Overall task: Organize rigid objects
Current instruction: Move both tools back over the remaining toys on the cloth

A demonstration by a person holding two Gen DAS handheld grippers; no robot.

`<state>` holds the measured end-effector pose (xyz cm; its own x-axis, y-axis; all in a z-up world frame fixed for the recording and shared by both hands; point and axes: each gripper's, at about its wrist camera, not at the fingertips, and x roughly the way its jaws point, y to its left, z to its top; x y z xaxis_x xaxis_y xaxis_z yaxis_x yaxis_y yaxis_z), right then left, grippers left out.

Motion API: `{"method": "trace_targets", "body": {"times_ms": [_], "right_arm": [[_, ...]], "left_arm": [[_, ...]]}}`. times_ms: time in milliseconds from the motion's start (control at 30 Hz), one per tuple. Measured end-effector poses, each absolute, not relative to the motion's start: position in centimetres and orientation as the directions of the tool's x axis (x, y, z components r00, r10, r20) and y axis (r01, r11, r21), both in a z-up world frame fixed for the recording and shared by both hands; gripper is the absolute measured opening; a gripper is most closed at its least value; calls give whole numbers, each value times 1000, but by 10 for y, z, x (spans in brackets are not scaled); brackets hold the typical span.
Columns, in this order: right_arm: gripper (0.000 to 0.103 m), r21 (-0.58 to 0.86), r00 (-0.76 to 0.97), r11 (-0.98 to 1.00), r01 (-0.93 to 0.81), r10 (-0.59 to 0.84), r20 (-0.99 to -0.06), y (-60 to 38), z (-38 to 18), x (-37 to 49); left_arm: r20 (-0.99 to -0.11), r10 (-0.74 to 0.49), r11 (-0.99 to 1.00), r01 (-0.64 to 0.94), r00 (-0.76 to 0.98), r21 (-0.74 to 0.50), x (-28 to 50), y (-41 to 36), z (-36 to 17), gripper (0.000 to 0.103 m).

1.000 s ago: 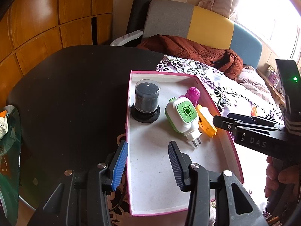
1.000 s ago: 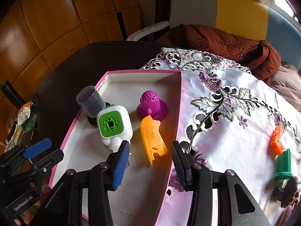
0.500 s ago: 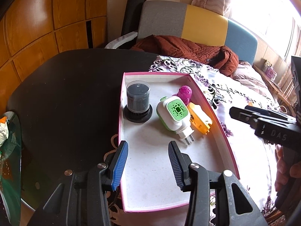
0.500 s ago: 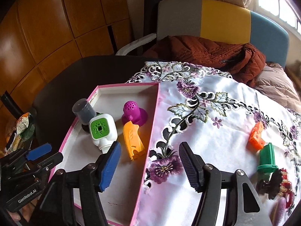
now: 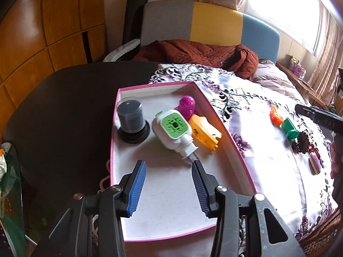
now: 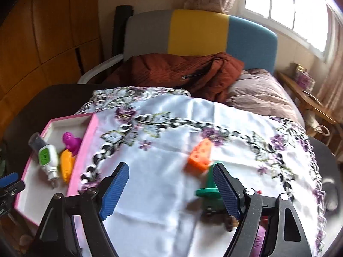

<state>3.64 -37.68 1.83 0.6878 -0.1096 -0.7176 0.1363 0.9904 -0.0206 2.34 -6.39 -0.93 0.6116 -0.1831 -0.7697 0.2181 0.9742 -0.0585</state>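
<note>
Hovering over bare tablecloth (image 6: 163,192) — wide-open right gripper (image 6: 171,189), orange block (image 6: 199,155) just ahead.

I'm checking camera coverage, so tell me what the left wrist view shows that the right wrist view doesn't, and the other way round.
Only the left wrist view shows the oval purple-topped cookie-like piece on the cloth and the near edge of the pink-rimmed white tray.

Only the right wrist view shows the cloth's far right edge and the dark tabletop beyond it.

Both show the tray's contents: the dark cylindrical canister, the white and green plug-in device, the magenta perforated dome and the orange plastic piece, plus the small orange block and green spool on the floral cloth.
</note>
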Motion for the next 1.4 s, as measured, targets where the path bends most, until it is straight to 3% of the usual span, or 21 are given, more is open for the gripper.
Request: {"method": "trace_targets", "body": {"times_ms": [267, 367, 867, 1400], "right_arm": [[81, 34, 622, 848, 529, -360, -695, -506, -4, -1], [81, 134, 593, 774, 619, -348, -726, -537, -8, -12], [84, 210, 614, 761, 614, -294, -732, -539, -7, -15], [86, 235, 621, 754, 613, -277, -733, -542, -6, -15]], "left_arm": [[-770, -217, 955, 295, 601, -39, 22, -97, -2, 45], [-767, -233, 944, 328, 597, -30, 24, -114, 1, 45], [-772, -326, 873, 486, 545, -25, 26, -202, 6, 45], [-802, -282, 850, 524, 527, 46, 45, -243, -12, 45]]}}
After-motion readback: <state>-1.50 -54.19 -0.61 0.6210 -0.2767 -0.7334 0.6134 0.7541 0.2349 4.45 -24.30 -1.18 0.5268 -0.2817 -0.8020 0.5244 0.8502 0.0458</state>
